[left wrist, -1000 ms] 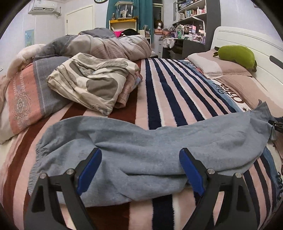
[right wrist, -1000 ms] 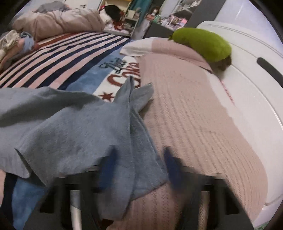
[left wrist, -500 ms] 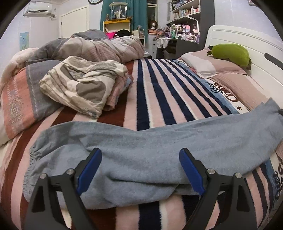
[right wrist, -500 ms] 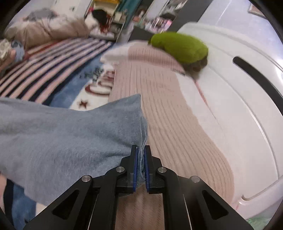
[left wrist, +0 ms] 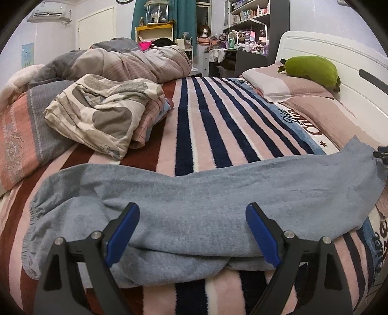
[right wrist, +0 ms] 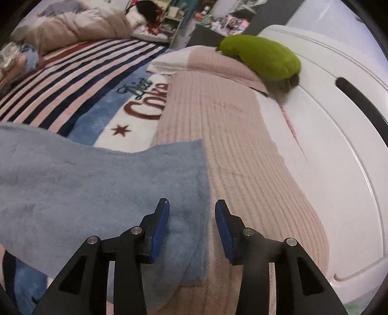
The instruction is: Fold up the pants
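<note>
The pants [left wrist: 206, 193], of grey-blue fleece, were laid flat across the bed, their long axis running from left to right in the left wrist view. The elasticated end [left wrist: 36, 218] was seen at the left, bunched and gathered; the opposite end [left wrist: 359, 164] pointed to the right, toward the headboard [left wrist: 344, 55]. The pants were spread over the striped blanket [left wrist: 206, 116], whose stripes ran away from the camera, roughly at right angles to the garment. The right-hand end was lapped onto the pink ribbed cover [right wrist: 242, 150].

The left gripper [left wrist: 192, 230] was held over the near edge of the pants with its jaws spread wide; no cloth was pinched between the blue pads [left wrist: 123, 232]. The right gripper [right wrist: 191, 227] was positioned above the right-hand edge of the pants, its jaws opening; that edge lay beneath the gap, and the pads [right wrist: 158, 232] were not pressed on it.

To the left on the bed, a folded patterned quilt [left wrist: 101, 114] was stacked on other folded bedding. Behind it a rumpled duvet [left wrist: 135, 63] was piled. At the right, a green plush toy [left wrist: 312, 70] was rested on a pillow [left wrist: 281, 84] against the headboard. Shelves [left wrist: 247, 14] in the background were filled with small items too small to be identified.
</note>
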The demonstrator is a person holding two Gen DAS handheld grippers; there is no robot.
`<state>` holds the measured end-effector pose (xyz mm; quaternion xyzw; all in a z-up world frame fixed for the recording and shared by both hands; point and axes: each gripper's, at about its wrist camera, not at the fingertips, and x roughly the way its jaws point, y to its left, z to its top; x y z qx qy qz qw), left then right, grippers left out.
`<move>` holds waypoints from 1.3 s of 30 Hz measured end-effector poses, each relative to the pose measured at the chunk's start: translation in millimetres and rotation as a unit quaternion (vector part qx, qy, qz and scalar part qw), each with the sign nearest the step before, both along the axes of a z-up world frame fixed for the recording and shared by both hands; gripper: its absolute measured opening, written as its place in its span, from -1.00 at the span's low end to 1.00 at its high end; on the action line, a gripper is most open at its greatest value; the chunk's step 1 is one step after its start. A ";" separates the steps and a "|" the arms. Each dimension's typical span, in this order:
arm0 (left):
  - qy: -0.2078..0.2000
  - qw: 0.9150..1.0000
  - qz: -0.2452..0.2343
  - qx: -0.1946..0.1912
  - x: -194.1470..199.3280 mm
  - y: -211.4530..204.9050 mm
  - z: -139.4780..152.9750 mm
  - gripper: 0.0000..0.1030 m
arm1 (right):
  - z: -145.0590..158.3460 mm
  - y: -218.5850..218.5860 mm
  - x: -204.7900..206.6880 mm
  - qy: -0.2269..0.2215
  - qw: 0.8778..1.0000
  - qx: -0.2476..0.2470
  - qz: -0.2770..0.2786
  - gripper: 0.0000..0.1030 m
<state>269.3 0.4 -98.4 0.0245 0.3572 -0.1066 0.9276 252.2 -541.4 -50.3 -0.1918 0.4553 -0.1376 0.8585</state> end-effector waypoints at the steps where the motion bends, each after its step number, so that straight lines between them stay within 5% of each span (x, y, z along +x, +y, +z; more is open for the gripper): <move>1: -0.001 1.000 -0.003 0.000 -0.6 -1.0 -0.1 0.69 | -2.6 1.7 1.4 0.008 1.000 0.001 0.000 -0.39; 3: -0.002 1.000 -0.008 0.002 -1.6 -2.7 -0.8 0.69 | -9.3 8.9 -1.0 0.019 1.000 0.004 0.006 -0.55; 11: 0.002 1.000 -0.011 -0.003 -0.4 -2.6 -4.3 0.69 | -18.3 34.3 -12.5 0.012 0.999 0.014 0.043 -0.62; 16: 0.002 1.000 -0.010 -0.005 -1.2 -0.2 -4.6 0.69 | -19.3 21.7 -2.9 0.013 0.999 -0.028 0.015 -0.61; 19: 0.002 1.000 -0.008 -0.005 -1.7 1.3 -4.8 0.69 | -21.7 8.7 2.2 0.026 1.000 -0.004 0.006 -0.60; 21: 0.003 1.000 -0.006 -0.006 -1.3 2.1 -5.8 0.69 | -23.2 11.7 2.9 0.028 0.999 -0.014 0.015 -1.00; 28: 0.002 1.000 -0.003 -0.002 1.0 3.1 -7.7 0.69 | 7.5 26.9 10.0 -0.043 0.996 -0.071 0.024 -1.00; 32: 0.003 1.000 0.000 -0.008 1.0 8.1 -9.2 0.69 | 15.6 23.4 25.4 -0.006 0.999 -0.033 0.028 -1.00; 34: 0.004 1.000 0.000 -0.011 0.4 10.3 -10.1 0.69 | 10.2 17.7 28.7 0.019 1.000 0.002 0.021 -0.86; 36: 0.005 1.000 0.000 -0.010 0.6 10.8 -11.1 0.69 | 4.2 15.9 27.9 0.023 1.000 -0.007 0.014 -0.09; 39: 0.008 1.000 -0.001 -0.009 1.0 10.0 -11.5 0.69 | -5.6 12.6 26.3 0.023 0.999 -0.027 0.013 -0.10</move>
